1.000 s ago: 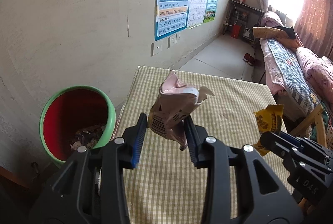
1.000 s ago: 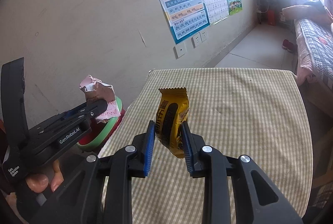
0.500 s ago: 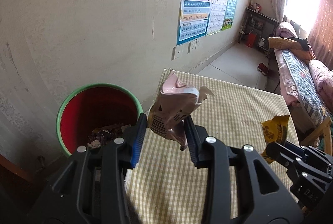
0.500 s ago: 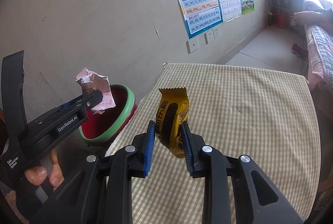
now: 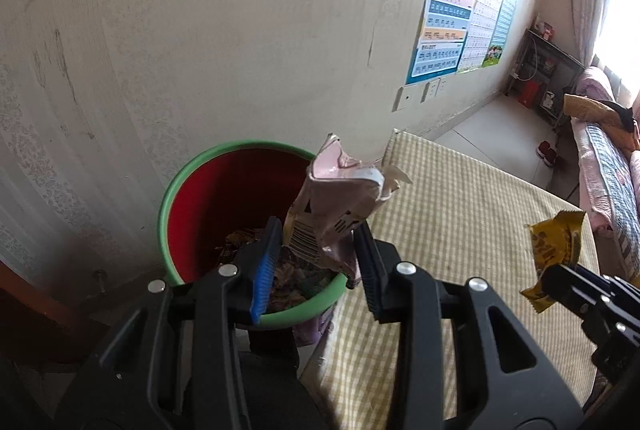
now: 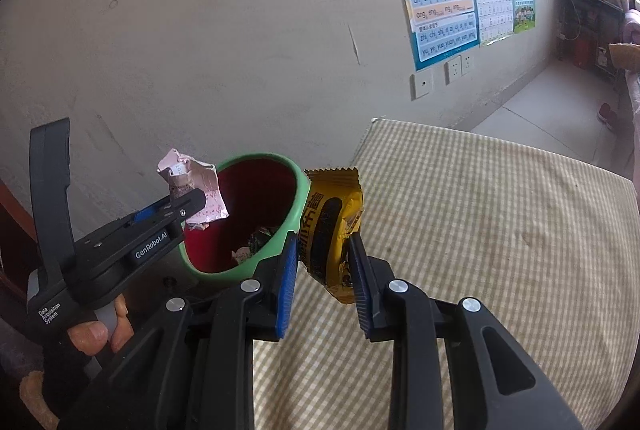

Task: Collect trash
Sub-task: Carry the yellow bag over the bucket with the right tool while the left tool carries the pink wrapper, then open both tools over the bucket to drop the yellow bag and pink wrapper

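My left gripper (image 5: 316,262) is shut on a crumpled pink wrapper (image 5: 336,206) and holds it over the near rim of a red bin with a green rim (image 5: 192,174). The bin holds several bits of trash. My right gripper (image 6: 324,278) is shut on a yellow snack wrapper (image 6: 332,230) above the left edge of the checked table (image 6: 480,230), beside the bin (image 6: 296,186). The left gripper (image 6: 176,206) with the pink wrapper (image 6: 192,186) shows in the right wrist view, at the bin's left rim. The yellow wrapper (image 5: 554,254) shows at right in the left wrist view.
The bin stands on the floor between the table (image 5: 460,214) and a pale wall (image 5: 200,30) with posters (image 5: 444,34) and sockets. A bed (image 5: 612,166) lies at the far right. A dark shelf (image 6: 584,26) stands in the far corner.
Both grippers have swung left toward the bin with their wrappers. The pink wrapper is now over the bin's rim; the yellow one has reached the table's left edge.
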`<state>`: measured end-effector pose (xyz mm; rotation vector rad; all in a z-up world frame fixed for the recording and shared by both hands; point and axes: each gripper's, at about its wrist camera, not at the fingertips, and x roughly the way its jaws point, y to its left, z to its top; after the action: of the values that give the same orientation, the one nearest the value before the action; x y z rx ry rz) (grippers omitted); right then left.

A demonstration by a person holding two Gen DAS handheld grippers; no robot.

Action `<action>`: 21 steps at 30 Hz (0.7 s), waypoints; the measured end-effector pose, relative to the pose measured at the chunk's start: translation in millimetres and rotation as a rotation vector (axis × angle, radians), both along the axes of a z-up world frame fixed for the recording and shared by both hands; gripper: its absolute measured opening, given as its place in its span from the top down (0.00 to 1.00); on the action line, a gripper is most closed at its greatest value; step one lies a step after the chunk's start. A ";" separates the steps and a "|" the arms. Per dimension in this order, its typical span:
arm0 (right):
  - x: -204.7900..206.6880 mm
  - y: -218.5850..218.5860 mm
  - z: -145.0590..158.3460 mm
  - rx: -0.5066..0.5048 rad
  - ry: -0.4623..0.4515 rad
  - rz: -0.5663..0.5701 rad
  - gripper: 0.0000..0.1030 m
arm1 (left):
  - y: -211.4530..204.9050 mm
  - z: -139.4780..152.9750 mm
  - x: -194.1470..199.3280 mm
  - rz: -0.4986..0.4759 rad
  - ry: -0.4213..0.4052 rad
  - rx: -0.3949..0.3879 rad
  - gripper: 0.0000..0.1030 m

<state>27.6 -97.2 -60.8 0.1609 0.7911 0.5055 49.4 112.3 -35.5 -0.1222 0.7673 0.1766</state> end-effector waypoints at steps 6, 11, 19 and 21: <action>22.6 33.4 3.5 0.008 -0.004 0.058 0.74 | 28.7 -4.9 9.1 0.049 0.009 0.006 0.65; 40.7 61.2 1.4 0.021 0.008 0.096 0.74 | 47.2 -6.1 14.1 0.073 0.003 0.008 0.65; 56.4 112.8 -12.4 -0.047 -0.004 0.189 0.74 | 73.8 -23.9 31.3 0.101 0.037 -0.024 0.65; 62.4 119.9 -18.2 -0.049 0.010 0.195 0.74 | 78.7 -28.5 35.3 0.107 0.043 -0.032 0.65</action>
<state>90.0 22.7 -79.0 0.0409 0.8331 0.6695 84.8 191.0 -64.0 -0.1901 0.8074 0.2699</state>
